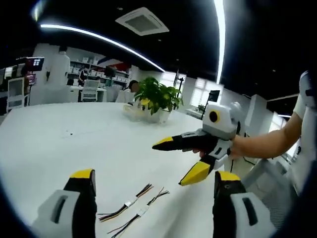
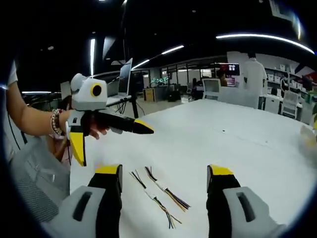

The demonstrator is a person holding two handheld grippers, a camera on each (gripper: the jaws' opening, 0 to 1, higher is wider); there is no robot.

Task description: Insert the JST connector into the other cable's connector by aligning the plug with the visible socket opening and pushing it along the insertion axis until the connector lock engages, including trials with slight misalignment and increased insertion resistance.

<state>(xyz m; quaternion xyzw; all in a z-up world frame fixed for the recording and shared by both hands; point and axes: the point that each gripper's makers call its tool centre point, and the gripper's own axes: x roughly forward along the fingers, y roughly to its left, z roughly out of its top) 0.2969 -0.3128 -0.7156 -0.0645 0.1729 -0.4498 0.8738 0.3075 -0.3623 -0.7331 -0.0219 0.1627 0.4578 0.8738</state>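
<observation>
Two cables point(image 1: 132, 203) lie side by side near the white tabletop's point(image 1: 59, 144) edge; left gripper point(image 1: 154, 181) and right gripper point(image 2: 164, 173) hover spread, empty, above open surface.

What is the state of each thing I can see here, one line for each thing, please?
Left hand-held gripper: open, empty, above the table.
Right hand-held gripper: open, empty.
Two cables: lying side by side on the white table, unmated, not held.
Potted plant: upright on the table.

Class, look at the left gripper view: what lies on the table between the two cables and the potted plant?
Nothing: between the cables and the potted plant the white table is bare.
</observation>
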